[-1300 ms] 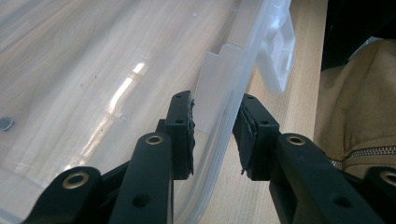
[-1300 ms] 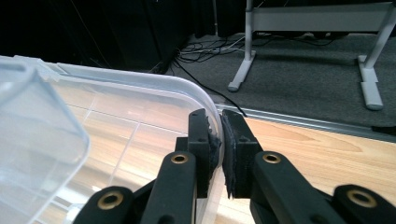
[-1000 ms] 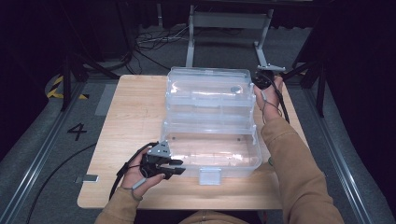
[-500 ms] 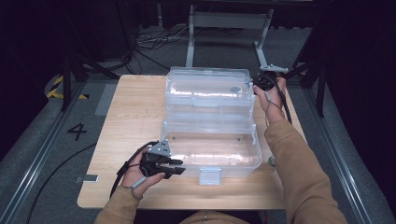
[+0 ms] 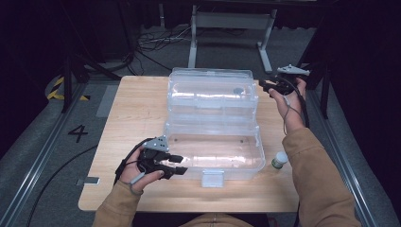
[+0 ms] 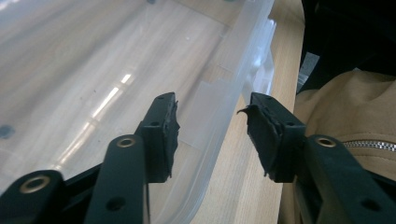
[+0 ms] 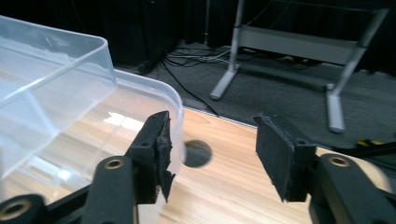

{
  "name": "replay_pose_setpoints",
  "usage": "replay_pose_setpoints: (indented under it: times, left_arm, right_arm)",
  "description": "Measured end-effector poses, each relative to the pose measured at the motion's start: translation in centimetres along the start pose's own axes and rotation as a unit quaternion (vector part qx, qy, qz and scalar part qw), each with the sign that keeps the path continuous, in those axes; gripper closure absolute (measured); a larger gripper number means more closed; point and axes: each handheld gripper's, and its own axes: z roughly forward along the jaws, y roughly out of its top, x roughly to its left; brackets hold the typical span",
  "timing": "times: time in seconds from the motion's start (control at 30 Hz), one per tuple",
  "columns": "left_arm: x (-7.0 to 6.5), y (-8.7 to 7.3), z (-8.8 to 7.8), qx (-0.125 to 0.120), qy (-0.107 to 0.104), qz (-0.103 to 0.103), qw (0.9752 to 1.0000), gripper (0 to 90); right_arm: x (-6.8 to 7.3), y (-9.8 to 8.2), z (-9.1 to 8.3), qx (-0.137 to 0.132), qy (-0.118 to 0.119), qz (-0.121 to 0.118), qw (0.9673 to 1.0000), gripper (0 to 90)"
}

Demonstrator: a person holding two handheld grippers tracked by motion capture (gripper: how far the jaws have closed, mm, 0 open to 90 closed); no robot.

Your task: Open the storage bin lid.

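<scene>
Clear plastic box (image 5: 213, 142) sits open mid-desk (image 5: 127, 118), lid (image 5: 210, 90) swung back away from the person. Long axis runs across the desk, left to right.

Left gripper (image 5: 176, 164) at the box's near-left corner. Its fingers (image 6: 161, 135) straddle the front rim (image 6: 219, 140): one finger inside the tub, the other outside, the wall between them, closer to the inner pad, not pressed by either. Jaws have just been opening; they stand moderately wide, with nothing gripped.

Right gripper (image 5: 263, 85) off the lid's right end, at the far right. Its jaws have just been opening too and now stand wide and empty. From its own view the lid's rounded corner (image 7: 159, 100) lies to the left, just past the left finger (image 7: 156, 154); bare desk and a round cable hole (image 7: 197, 154) sit between the fingers.

Judgement: both hands look to be letting go after the box was opened. The left hand is nearer the tub, the right nearer the lid.

Materials: box is thin, glossy, see-through plastic with rounded corners and a front latch tab (image 5: 212, 178). Pads are black, rubbery and worn at the edges. Desk is pale wood. A small white bottle with a green cap (image 5: 280, 160) stands just right of the tub.
</scene>
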Motion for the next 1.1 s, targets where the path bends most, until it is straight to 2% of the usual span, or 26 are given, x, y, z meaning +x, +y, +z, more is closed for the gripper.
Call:
replay_pose_setpoints:
  times: [0.1, 0.13, 0.2, 0.3, 0.4, 0.47, 0.57, 0.63, 0.7, 0.73, 0.8, 0.9, 1.0, 1.07, 1.1]
  left_arm:
    - [0.1, 0.2, -0.5, -0.002, 0.007, -0.001, 1.0, 47.8]
    - [0.2, 0.3, -0.8, -0.004, 0.01, -0.004, 0.9999, 47.8]
    - [0.3, 0.4, -1.5, -0.009, 0.019, -0.006, 0.9998, 45.4]
    - [0.6, 0.4, -2.5, -0.019, 0.032, -0.015, 0.9992, 43.1]
    - [1.0, 0.4, -3.2, -0.027, 0.049, -0.026, 0.9981, 40.5]
    - [1.1, 0.4, -3.6, -0.031, 0.059, -0.031, 0.9973, 38.8]
    - [1.5, 0.3, -4.0, -0.041, 0.085, -0.027, 0.9952, 36.2]
    - [1.6, 0.3, -4.3, -0.044, 0.085, -0.029, 0.9949, 35.4]
    - [1.8, 0.3, -4.6, -0.051, 0.087, -0.032, 0.9944, 35.3]
    - [1.9, 0.3, -4.9, -0.053, 0.091, -0.034, 0.9939, 35.3]
    - [2.1, 0.2, -5.2, -0.057, 0.096, -0.038, 0.993, 34.8]
    - [2.3, 0.1, -5.6, -0.062, 0.103, -0.043, 0.9919, 34.3]
    - [2.4, 0.0, -5.7, -0.062, 0.106, -0.045, 0.9914, 34.2]
    - [2.8, -0.4, -6.3, -0.055, 0.136, -0.068, 0.9868, 34.1]
    - [2.9, -0.5, -6.5, -0.055, 0.142, -0.076, 0.9854, 34.0]
  right_arm:
    - [-0.3, -0.1, -1.5, 0.002, 0.001, -0.005, 1.0, 44.6]
    - [-0.3, -0.1, -1.5, 0.002, 0.001, -0.005, 1.0, 44.6]
    - [-0.5, -0.3, -2.6, 0.012, 0.004, 0.003, 0.9999, 44.0]
    - [-0.7, -0.6, -4.5, 0.014, 0.024, -0.01, 0.9996, 43.6]
    - [-0.5, -1.2, -6.0, 0.006, 0.041, -0.01, 0.9991, 37.3]
    - [-0.1, -1.6, -7.0, 0.0, 0.047, -0.021, 0.9987, 30.7]
    - [0.5, -2.4, -8.4, -0.024, 0.056, -0.019, 0.9979, 25.7]
    - [0.8, -2.8, -9.3, -0.034, 0.071, -0.02, 0.9967, 19.0]
    - [1.0, -3.2, -9.9, -0.037, 0.082, -0.021, 0.9957, 16.6]
    - [1.2, -3.3, -10.1, -0.034, 0.084, -0.02, 0.9956, 17.4]
    - [1.6, -3.6, -10.6, -0.033, 0.097, -0.034, 0.9941, 28.4]
    - [2.2, -3.6, -11.2, -0.034, 0.097, -0.051, 0.9934, 29.8]
    - [2.3, -3.6, -11.7, -0.038, 0.105, -0.049, 0.9926, 33.3]
    - [2.3, -3.5, -12.4, -0.039, 0.111, -0.051, 0.9918, 36.7]
    - [2.4, -3.5, -12.7, -0.037, 0.11, -0.052, 0.9918, 37.1]
